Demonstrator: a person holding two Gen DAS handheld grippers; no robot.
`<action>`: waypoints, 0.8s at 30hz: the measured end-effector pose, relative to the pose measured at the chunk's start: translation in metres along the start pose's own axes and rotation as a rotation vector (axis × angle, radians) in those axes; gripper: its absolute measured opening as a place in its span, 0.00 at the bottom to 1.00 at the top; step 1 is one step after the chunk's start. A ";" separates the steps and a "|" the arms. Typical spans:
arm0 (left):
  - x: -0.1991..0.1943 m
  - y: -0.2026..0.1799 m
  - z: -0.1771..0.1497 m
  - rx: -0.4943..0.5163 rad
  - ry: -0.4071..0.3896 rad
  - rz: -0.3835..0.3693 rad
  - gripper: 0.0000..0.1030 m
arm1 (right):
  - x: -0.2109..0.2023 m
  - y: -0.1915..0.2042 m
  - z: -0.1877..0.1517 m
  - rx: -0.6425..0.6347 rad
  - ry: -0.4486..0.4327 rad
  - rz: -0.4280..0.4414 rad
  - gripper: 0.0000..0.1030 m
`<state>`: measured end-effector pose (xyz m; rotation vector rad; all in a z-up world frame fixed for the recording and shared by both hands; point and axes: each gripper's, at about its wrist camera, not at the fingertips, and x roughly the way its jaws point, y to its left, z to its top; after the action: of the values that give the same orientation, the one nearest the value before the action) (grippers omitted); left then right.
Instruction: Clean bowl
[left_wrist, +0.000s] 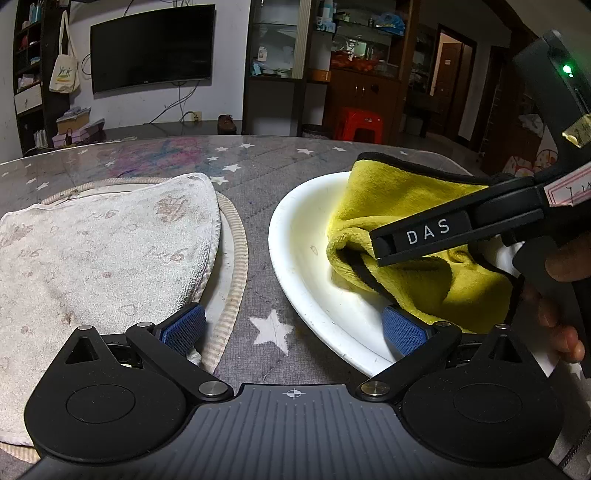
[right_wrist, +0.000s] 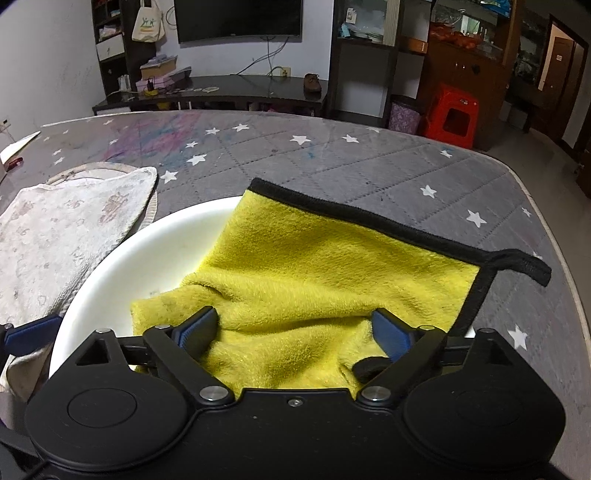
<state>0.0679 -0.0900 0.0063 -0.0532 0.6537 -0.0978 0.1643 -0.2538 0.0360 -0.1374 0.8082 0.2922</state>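
on the grey star-patterned table cover (right_wrist: 332, 166) we see the white bowl (left_wrist: 295, 240) lying just right of a stained white towel (left_wrist: 92, 251), which is spread over a round striped-rim mat (left_wrist: 236, 266). a yellow cloth with black edging (right_wrist: 314, 258) is draped into the bowl, its far edge hanging over the far rim and its right corner out past the right rim onto the cover. our right gripper (right_wrist: 295, 328) sits low inside the bowl, its jaws spread wide with bunched folds of the yellow cloth between the blue pads (right_wrist: 388, 332); from the left camera its fingers look drawn together over the cloth, so we cannot tell whether it really grips. our left gripper (left_wrist: 295, 325) is near the bowl's near-left rim, jaws wide open and holding nothing, one pad over the towel's edge and the other over the bowl's rim. a dark television (left_wrist: 151, 48) hangs on the far wall, with a red plastic stool (right_wrist: 450, 114) on the floor to the right.
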 end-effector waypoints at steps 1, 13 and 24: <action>0.000 0.000 0.000 0.000 0.000 0.000 1.00 | 0.000 0.000 0.000 0.000 0.001 0.000 0.91; 0.000 0.001 0.000 -0.002 0.000 -0.002 1.00 | -0.004 -0.001 -0.004 0.001 0.015 0.006 0.92; 0.001 0.004 0.000 -0.005 -0.001 -0.006 1.00 | -0.007 -0.001 -0.008 0.002 0.028 0.011 0.92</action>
<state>0.0690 -0.0866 0.0055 -0.0601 0.6531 -0.1015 0.1546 -0.2581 0.0359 -0.1358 0.8376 0.3003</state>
